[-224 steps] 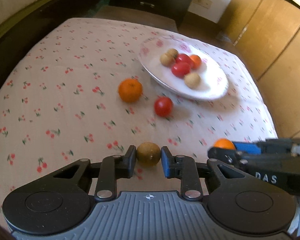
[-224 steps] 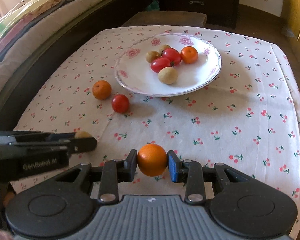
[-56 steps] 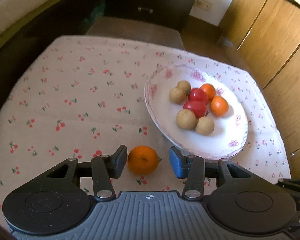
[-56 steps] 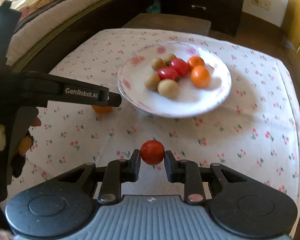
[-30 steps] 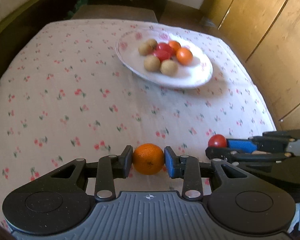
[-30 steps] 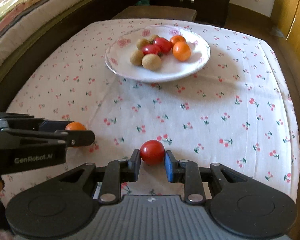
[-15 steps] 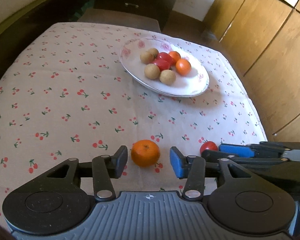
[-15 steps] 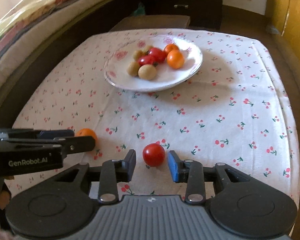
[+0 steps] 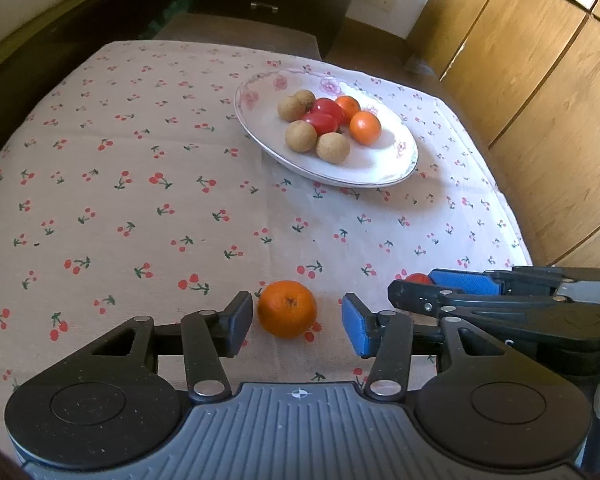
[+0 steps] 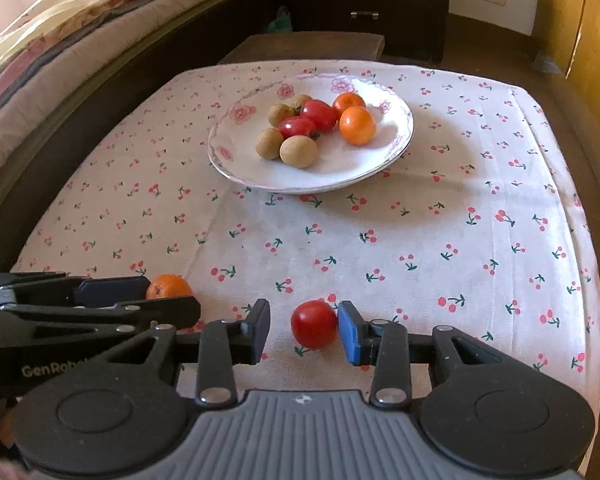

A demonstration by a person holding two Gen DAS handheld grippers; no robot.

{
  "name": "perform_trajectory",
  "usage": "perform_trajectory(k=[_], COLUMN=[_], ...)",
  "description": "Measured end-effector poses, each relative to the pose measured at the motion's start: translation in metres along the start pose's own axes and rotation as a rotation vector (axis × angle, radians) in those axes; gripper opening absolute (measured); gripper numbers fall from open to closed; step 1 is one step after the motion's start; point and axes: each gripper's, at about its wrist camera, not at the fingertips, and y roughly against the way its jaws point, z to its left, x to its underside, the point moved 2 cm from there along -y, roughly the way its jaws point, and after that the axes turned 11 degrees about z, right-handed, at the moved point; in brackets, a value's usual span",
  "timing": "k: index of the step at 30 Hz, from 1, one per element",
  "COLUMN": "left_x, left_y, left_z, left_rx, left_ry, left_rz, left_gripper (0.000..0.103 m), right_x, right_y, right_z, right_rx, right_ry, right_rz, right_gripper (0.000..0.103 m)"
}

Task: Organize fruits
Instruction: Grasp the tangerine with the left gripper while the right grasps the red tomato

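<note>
An orange [image 9: 287, 309] lies on the cherry-print cloth between the fingers of my open left gripper [image 9: 298, 322]; neither finger touches it. It also shows in the right wrist view [image 10: 168, 286], beside the left gripper [image 10: 152, 300]. A red tomato [image 10: 314, 324] lies on the cloth inside my open right gripper [image 10: 304, 332], close to the blue right pad. In the left wrist view only its top [image 9: 418, 279] shows behind the right gripper [image 9: 424, 288]. A white floral plate [image 10: 260, 176] at the far middle holds several fruits: brown ones, tomatoes and oranges.
The cloth-covered table [image 10: 460, 220] ends at the right edge near wooden cupboards [image 9: 540, 100]. A bed [image 10: 60, 40] runs along the left. A dark dresser [image 10: 364, 4] and a low bench [image 10: 308, 46] stand beyond the far edge.
Both grippers carried their fruit back from near the plate, were shut on them one second ago, then opened; the orange and the tomato now rest on the cloth near the front edge.
</note>
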Motion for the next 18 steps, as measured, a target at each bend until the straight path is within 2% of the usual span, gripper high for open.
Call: perform_trajectory(k=[7, 10, 12, 18], left_x=[0.0, 0.0, 0.001, 0.006], left_y=[-0.009, -0.01, -0.011, -0.007], left_z=[-0.001, -0.003, -0.005, -0.01], left_rx=[-0.024, -0.041, -0.061, -0.046], left_ry=[-0.001, -0.01, -0.024, -0.036], left_rz=[0.011, 0.004, 0.002, 0.01], left_gripper=[0.057, 0.053, 0.042, 0.042], right_x=[0.0, -0.001, 0.0, 0.005], right_y=[-0.01, -0.01, -0.009, 0.002], right_z=[-0.003, -0.002, 0.002, 0.005], right_rx=[0.01, 0.02, 0.029, 0.028], right_ry=[-0.004, 0.004, 0.017, 0.035], right_rz=[0.021, 0.03, 0.033, 0.032], right_gripper=[0.038, 0.034, 0.031, 0.028])
